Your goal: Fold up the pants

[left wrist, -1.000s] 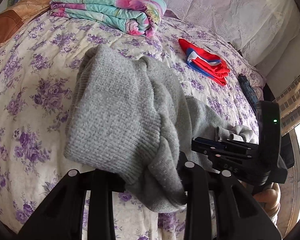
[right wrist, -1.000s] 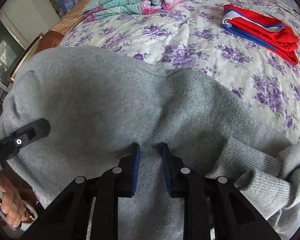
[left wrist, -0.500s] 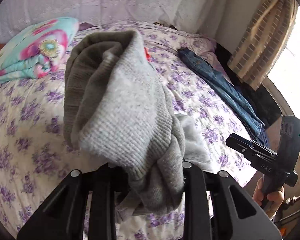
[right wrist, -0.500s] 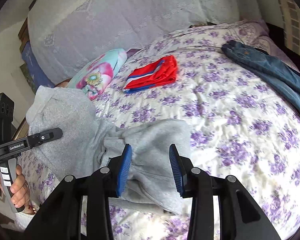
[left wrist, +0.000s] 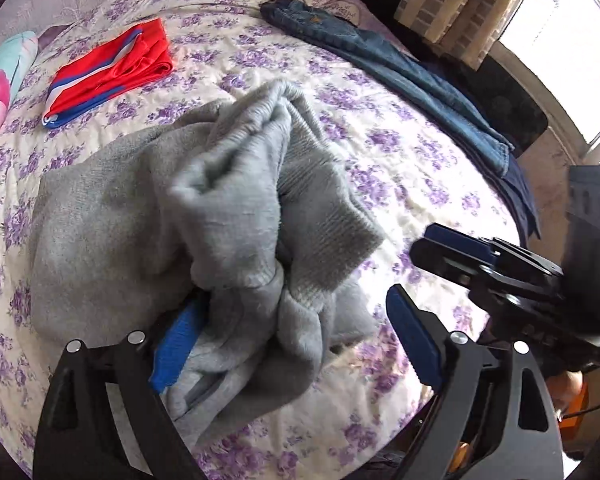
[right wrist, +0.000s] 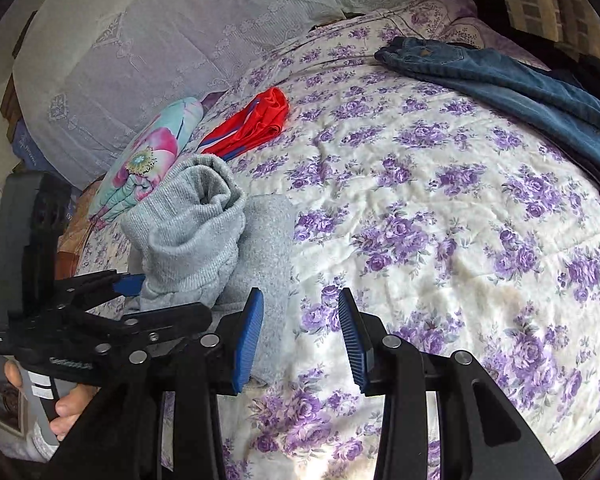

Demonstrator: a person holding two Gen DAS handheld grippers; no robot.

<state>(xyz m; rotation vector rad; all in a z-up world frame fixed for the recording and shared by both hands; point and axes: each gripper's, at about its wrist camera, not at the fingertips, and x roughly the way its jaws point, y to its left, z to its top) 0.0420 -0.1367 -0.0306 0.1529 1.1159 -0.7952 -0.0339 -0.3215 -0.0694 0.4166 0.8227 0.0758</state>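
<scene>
Grey knit pants [left wrist: 204, 216] lie bunched in a heap on the floral bedspread [left wrist: 400, 168], draped between the jaws of my left gripper [left wrist: 296, 344], which is open wide; the cloth rests against its left pad. In the right wrist view the same grey pants [right wrist: 204, 232] sit at the left, with the left gripper [right wrist: 120, 296] beside them. My right gripper [right wrist: 300, 336] is open and empty, just right of the pants' edge, over the bedspread [right wrist: 440, 200]. It also shows in the left wrist view [left wrist: 460, 256].
Blue jeans [left wrist: 400, 68] lie along the far right bed edge, also in the right wrist view [right wrist: 520, 80]. Folded red shorts [left wrist: 108, 68] and a floral folded quilt [right wrist: 152, 160] lie toward the headboard. A window and curtain are at the right.
My left gripper has opened and let the grey pants drop into a heap on the bed. My right gripper let go of the pants earlier and has swung right, staying open.
</scene>
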